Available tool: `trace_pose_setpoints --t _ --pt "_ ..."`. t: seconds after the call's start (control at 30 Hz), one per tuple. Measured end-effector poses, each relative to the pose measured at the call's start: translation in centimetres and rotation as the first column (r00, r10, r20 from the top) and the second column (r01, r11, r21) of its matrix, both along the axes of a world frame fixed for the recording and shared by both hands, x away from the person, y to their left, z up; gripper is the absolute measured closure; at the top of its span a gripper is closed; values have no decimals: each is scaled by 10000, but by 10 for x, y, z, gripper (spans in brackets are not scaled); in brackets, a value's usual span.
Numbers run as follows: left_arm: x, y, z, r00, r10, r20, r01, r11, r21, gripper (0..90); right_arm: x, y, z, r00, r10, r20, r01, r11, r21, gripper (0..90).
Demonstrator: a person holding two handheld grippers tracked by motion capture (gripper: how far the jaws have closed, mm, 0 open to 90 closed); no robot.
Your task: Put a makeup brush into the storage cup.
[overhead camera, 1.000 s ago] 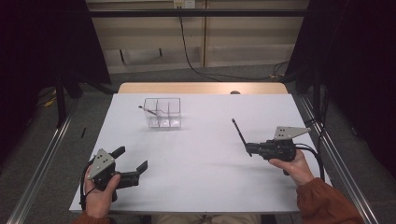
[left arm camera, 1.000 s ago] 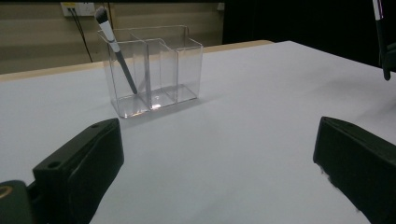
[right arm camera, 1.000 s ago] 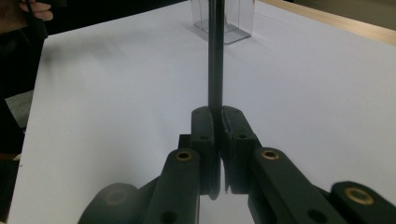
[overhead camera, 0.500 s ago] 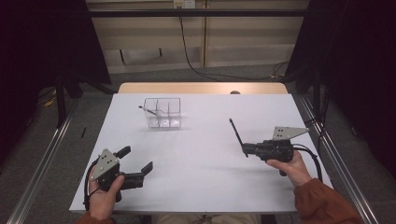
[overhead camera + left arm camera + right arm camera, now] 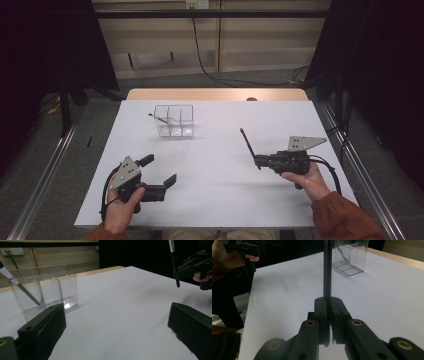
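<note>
table: white top, wooden far edge | floor: grey | wall: beige panels | surroundings: dark

Counted two pens: one black pen was clamped in the right gripper, one pen leaned inside the clear box. One clear box, which was split into compartments; three showed along its near side, the far row was too faint to count. Two grippers: the left gripper made the second. Two hands were in view. One white table.
</note>
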State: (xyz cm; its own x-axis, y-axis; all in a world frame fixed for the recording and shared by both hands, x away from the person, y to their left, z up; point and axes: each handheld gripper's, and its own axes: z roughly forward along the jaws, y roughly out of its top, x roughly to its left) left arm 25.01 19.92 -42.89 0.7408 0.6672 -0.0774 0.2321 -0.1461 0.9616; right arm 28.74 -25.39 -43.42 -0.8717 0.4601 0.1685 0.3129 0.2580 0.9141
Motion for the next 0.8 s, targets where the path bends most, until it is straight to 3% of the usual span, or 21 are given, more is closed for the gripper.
trace_pose_setpoints --t 0.4,0.53,0.8 --pt "14 -39 14 9962 -868 110 869 9962 -96 25 1 21 9 9985 533 133 -534 9986 40 843" --pt "16 -52 17 9915 -1287 191 1285 9917 89 31 3 26 10 9982 594 117 -596 9981 130 843" --pt "23 -76 26 9852 -1689 306 1693 9855 -86 31 6 36 16 9971 720 254 -724 9972 178 843"
